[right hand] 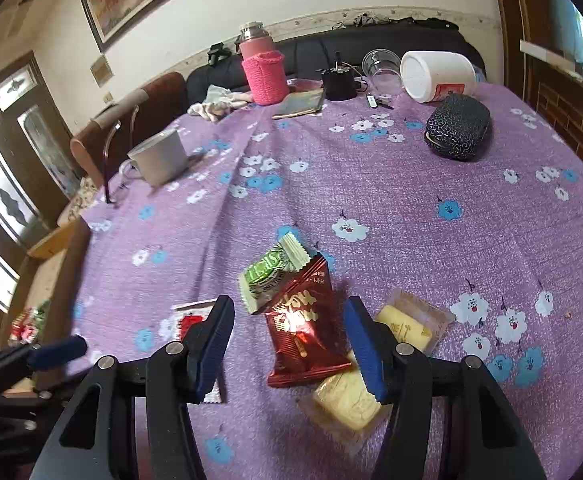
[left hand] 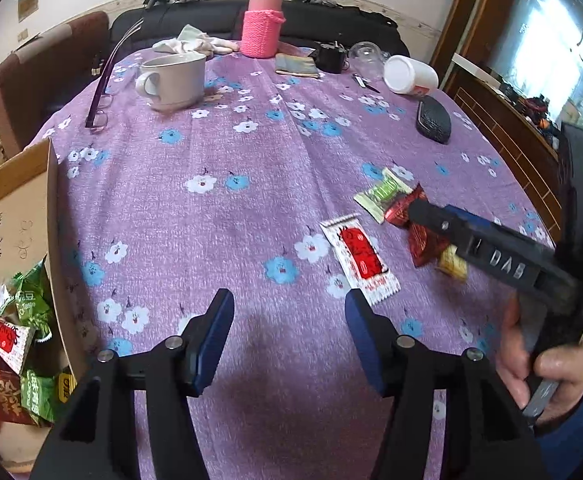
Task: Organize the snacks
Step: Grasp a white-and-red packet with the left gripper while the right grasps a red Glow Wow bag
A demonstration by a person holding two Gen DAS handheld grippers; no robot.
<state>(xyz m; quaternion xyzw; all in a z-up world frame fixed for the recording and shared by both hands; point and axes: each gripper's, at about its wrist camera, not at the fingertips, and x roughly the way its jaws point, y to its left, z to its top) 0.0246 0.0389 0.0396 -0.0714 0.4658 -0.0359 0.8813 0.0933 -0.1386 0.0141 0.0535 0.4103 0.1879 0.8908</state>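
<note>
In the left wrist view my left gripper [left hand: 289,312] hovers open over bare purple cloth with nothing between its fingers. A white-and-red packet [left hand: 361,262] lies just beyond its right fingertip. At the left an open cardboard box [left hand: 19,208] holds several red and green snack packets [left hand: 11,344]. In the right wrist view my right gripper [right hand: 289,312] is open above a dark red packet [right hand: 303,332] that lies between its fingers, untouched. A green packet [right hand: 275,270] lies just beyond it. Two yellow cakes in clear wrap [right hand: 407,326] [right hand: 347,400] lie by the right finger.
Farther back on the table stand a white mug [left hand: 173,80], a pink knit-covered bottle [left hand: 261,28], purple glasses [left hand: 103,80], a black case [left hand: 433,120], and a tipped white jar [left hand: 409,76]. A person's hand [left hand: 547,364] holds the right gripper. A dark sofa runs behind.
</note>
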